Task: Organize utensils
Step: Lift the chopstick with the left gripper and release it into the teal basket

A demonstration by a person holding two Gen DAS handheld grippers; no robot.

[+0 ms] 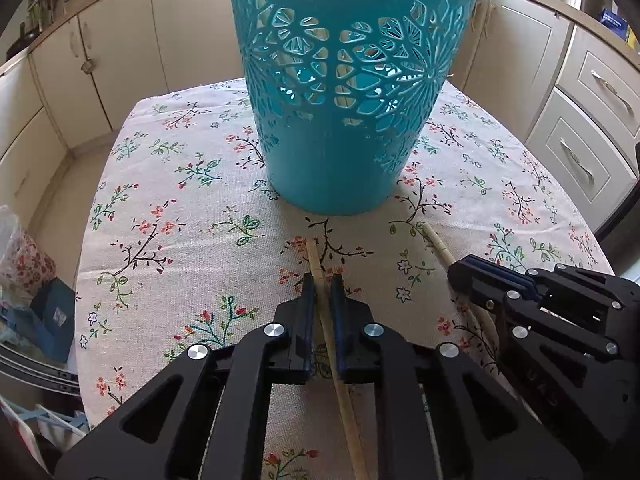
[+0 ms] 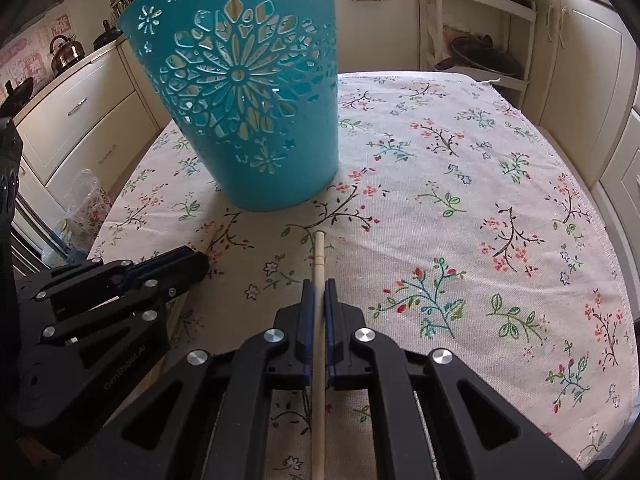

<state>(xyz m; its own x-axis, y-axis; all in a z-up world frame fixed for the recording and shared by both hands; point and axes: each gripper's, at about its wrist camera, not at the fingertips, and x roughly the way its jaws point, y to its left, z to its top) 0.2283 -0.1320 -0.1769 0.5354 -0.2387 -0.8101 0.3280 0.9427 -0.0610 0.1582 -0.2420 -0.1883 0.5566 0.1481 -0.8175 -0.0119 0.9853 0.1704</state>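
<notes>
Chopsticks (image 1: pixel 318 268) were each clamped, one per gripper (image 1: pixel 320 292), just before the basket (image 1: pixel 340 80) (none visibly inside yet); both awaited dropping in.

The right gripper (image 2: pixel 319 286) is closed on a pale chopstick (image 2: pixel 319 258), whose tip juts past the pads toward the teal cut-out basket (image 2: pixel 240 92) standing upright on the floral tablecloth (image 2: pixel 460 184). The left gripper (image 2: pixel 200 262) sits low at the left, near the basket's base, its jaws together
</notes>
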